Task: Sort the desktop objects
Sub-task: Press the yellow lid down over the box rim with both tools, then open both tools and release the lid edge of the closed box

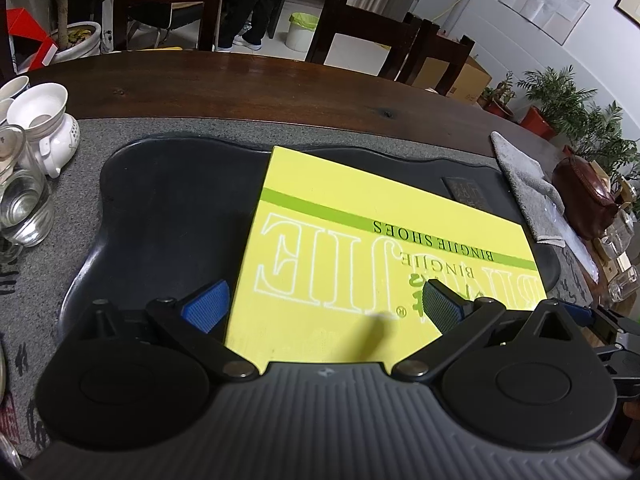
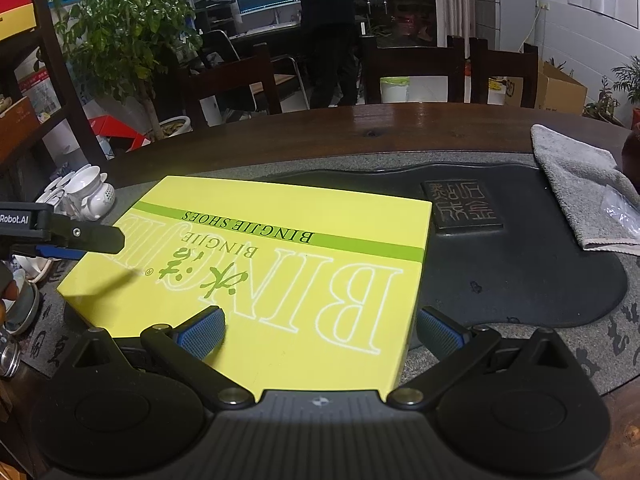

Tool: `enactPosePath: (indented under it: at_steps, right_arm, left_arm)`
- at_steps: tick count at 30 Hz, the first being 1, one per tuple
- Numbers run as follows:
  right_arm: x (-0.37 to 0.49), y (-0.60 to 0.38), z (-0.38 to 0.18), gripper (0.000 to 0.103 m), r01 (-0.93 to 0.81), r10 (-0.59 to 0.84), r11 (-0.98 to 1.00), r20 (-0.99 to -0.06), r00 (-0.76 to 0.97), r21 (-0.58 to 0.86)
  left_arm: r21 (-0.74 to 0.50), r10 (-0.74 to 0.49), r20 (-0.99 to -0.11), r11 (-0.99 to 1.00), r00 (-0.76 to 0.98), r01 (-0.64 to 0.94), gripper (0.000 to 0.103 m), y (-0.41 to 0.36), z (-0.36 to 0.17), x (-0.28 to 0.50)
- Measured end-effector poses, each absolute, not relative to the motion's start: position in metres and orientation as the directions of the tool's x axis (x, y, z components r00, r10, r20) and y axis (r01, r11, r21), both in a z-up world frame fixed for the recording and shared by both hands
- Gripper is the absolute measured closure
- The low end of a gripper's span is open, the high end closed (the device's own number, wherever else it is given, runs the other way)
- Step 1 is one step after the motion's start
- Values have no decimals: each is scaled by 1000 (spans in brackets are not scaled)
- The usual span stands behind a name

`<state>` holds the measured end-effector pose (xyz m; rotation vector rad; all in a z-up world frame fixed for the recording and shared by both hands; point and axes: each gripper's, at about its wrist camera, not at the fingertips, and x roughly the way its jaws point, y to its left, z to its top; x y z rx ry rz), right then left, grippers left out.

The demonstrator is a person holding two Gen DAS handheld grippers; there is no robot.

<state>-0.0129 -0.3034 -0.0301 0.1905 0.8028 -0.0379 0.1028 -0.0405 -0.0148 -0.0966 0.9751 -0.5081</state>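
Note:
A yellow-green shoe box (image 1: 340, 240) marked "BINGJIE SHOES" lies flat on a black tea tray (image 1: 168, 208). My left gripper (image 1: 323, 305) is open at the box's near left corner: its left blue pad hangs beside the box edge and its right pad is over the lid. In the right wrist view the same box (image 2: 280, 264) fills the middle. My right gripper (image 2: 320, 331) is open at the near right corner, with one pad over the lid and the other just past the box's right edge. Neither gripper holds anything. The left gripper's finger (image 2: 96, 238) shows at the far left.
White teaware (image 1: 44, 128) and a glass jar (image 1: 22, 204) stand at the left. A grey cloth (image 2: 580, 188) lies at the tray's right, with a brown pouch (image 1: 580, 196) beyond it. A dark carved block (image 2: 462, 206) sits on the tray (image 2: 540, 272). Chairs line the table's far side.

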Motion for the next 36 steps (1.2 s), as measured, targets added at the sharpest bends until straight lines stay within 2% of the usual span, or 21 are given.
enactPosePath:
  at_steps: [26, 36]
  right_arm:
    - [-54, -302, -22, 0, 193, -53, 975, -719, 693, 114]
    - [-69, -305, -23, 0, 238, -104, 968, -727, 679, 84]
  left_arm:
    - [-180, -347, -763, 925, 545, 336, 1, -11, 2, 32]
    - [-117, -278, -791, 943, 545, 311, 1, -8, -8, 11]
